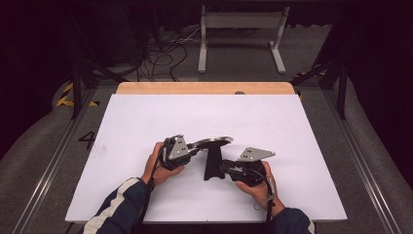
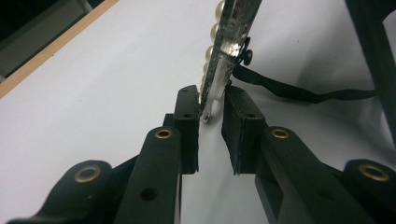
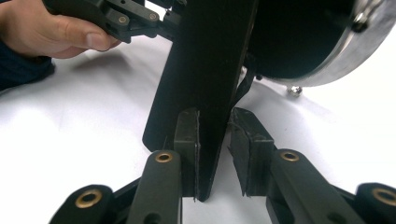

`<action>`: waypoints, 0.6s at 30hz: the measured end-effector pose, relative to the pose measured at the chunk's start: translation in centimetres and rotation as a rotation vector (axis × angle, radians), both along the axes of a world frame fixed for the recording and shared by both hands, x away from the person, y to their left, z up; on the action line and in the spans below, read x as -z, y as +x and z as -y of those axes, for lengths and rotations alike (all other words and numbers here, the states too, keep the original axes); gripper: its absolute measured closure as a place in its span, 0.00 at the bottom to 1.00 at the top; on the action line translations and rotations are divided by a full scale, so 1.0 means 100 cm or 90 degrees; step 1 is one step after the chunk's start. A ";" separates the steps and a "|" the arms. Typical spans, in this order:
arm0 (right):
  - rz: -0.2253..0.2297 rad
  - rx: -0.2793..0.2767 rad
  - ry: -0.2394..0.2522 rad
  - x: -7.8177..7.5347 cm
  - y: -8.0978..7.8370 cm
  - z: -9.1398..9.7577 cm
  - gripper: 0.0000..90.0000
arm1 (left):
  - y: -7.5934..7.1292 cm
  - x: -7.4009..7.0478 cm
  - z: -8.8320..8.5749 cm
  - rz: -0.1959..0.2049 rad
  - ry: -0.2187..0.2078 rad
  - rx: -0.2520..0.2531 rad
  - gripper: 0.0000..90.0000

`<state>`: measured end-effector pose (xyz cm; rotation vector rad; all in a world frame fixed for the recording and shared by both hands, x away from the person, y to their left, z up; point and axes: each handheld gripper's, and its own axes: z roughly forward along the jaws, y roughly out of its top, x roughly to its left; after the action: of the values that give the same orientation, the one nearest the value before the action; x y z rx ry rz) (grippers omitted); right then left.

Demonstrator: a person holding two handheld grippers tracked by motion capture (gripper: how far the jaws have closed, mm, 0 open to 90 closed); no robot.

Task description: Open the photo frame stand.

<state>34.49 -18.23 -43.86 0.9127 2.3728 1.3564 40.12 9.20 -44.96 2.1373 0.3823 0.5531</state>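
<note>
- Left gripper fingers grasping the thin silver rim of a round framed mirror; pearl beads along the frame edge.
- Right gripper fingers with the flat black stand leg between them: left pad touching it, right pad a little apart; cannot tell if truly clenched.
- In the high view, left gripper at 9 o'clock of the mirror, right gripper at 4 o'clock of it, beside the stand leg.
- Mirror held tilted near the middle of the white surface, stand foot touching the surface.
- Black strap trailing behind the frame.
</note>
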 end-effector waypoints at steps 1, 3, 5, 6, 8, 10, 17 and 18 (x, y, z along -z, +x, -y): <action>0.018 0.006 -0.003 -0.004 -0.003 0.002 0.82 | -0.001 -0.001 0.000 0.001 -0.001 0.003 0.84; 0.025 0.009 -0.005 -0.005 -0.004 0.002 0.83 | -0.001 -0.001 0.000 -0.001 -0.004 0.003 0.83; 0.058 0.023 -0.011 -0.012 -0.009 0.003 0.88 | -0.001 -0.001 0.001 0.001 -0.004 0.005 0.81; 0.064 0.026 -0.011 -0.014 -0.011 0.003 0.92 | -0.001 -0.001 0.001 0.000 -0.003 0.004 0.81; 0.078 0.022 0.009 -0.018 -0.014 0.005 0.97 | -0.001 -0.001 0.001 -0.001 -0.001 0.002 0.79; 0.088 0.018 0.035 -0.022 -0.019 0.005 1.00 | -0.001 0.000 0.000 -0.007 0.000 -0.003 0.76; 0.097 0.020 0.018 -0.021 -0.023 -0.013 1.00 | -0.002 0.000 0.000 -0.011 0.003 0.004 0.76; 0.097 0.020 0.018 -0.021 -0.023 -0.013 1.00 | -0.002 -0.001 0.000 -0.011 0.003 0.006 0.76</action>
<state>32.17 -16.92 -41.80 0.8198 2.2225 1.3972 39.89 9.25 -44.88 2.1487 0.3800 0.5311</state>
